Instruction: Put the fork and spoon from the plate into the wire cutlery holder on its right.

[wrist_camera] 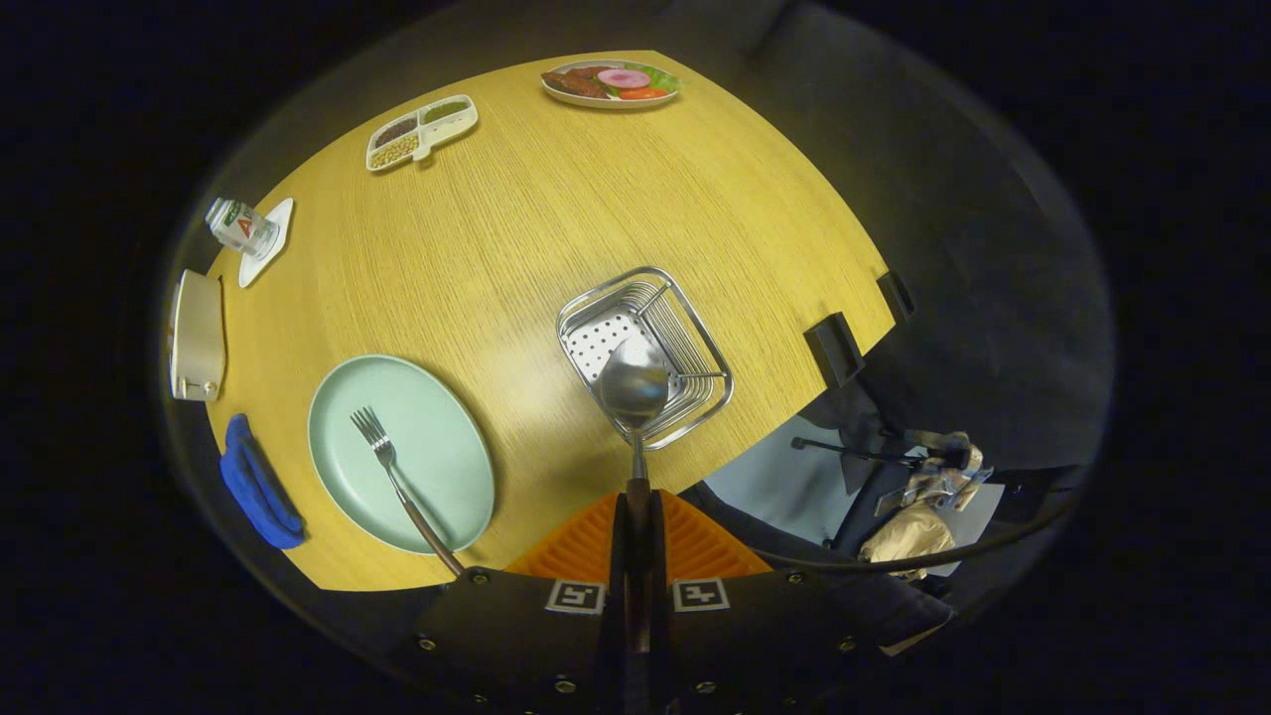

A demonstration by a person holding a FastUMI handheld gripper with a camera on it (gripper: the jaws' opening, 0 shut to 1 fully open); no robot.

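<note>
Overhead, glossy spoon (634,389) above wire holder (645,353)

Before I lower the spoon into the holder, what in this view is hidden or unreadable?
- Spoon handle: mostly covered by the gripper, whose fingers are closed on it.
- Wire cutlery holder floor: the near part sits behind the spoon bowl.
- Fork handle end: runs off the plate behind the gripper body.
- Bottle label: too small.

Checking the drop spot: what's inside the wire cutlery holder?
The wire cutlery holder shows a perforated floor and wire dividers, with no cutlery visible. The spoon, gripped in the tongs, has its bowl above the near part, hiding what lies beneath.
</note>
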